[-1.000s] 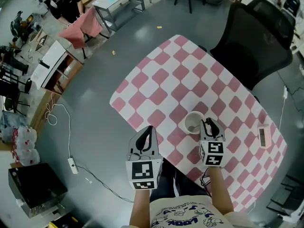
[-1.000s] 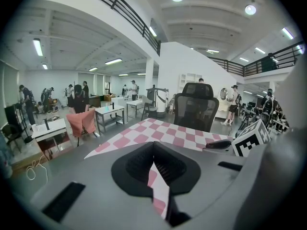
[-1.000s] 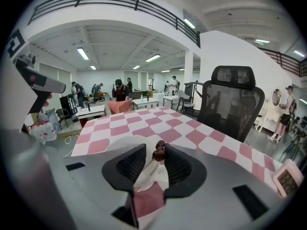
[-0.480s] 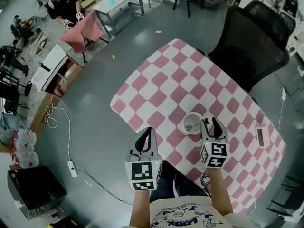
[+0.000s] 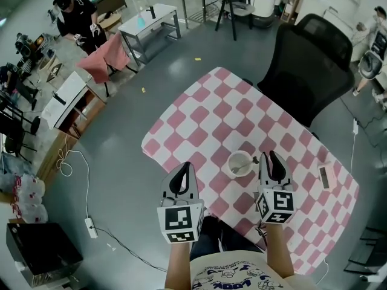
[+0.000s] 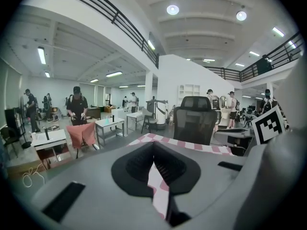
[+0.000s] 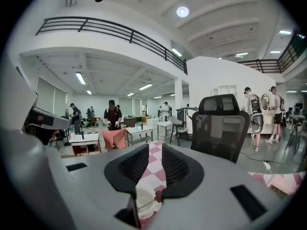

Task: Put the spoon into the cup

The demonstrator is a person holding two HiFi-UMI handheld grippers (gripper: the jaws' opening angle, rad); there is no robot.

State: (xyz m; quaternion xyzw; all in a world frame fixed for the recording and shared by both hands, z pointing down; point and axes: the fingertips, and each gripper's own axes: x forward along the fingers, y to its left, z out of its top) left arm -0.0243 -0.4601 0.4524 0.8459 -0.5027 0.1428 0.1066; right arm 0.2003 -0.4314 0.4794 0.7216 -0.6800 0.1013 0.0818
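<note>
1. While both grippers hang over the near edge of the table (image 5: 199, 119), the cup (image 5: 240, 163) stands just left of the right gripper (image 5: 270, 157), apart from it; the spoon (image 5: 245, 164) lies in the cup, its handle over the rim toward that gripper
2. Right gripper: jaws apart, have just been closing, nothing between them; the cup shows low in the gap in the right gripper view
3. Left gripper (image 5: 183, 169): jaws together at the tips, nothing held, well left of the cup
4. Only bare checks lie between the right gripper and the cup; a small pale box (image 5: 325, 177) lies near the table's right edge, beyond that gripper
5. Black chair (image 5: 308, 65) stands at the table's far side
6. Against a second ago: the right gripper was then at the cup's rim and has since drawn off to the right; both grippers sit higher; the cup keeps its spot
7. Surface: pink-and-white checks all over the tabletop
8. Room: grey floor, a white cable and power strip (image 5: 91, 226) at left; side tables, a pink drape (image 5: 109, 50) and a person in black (image 5: 75, 17) far left; the gripper views show a high white hall with balcony rails and ceiling lights
</note>
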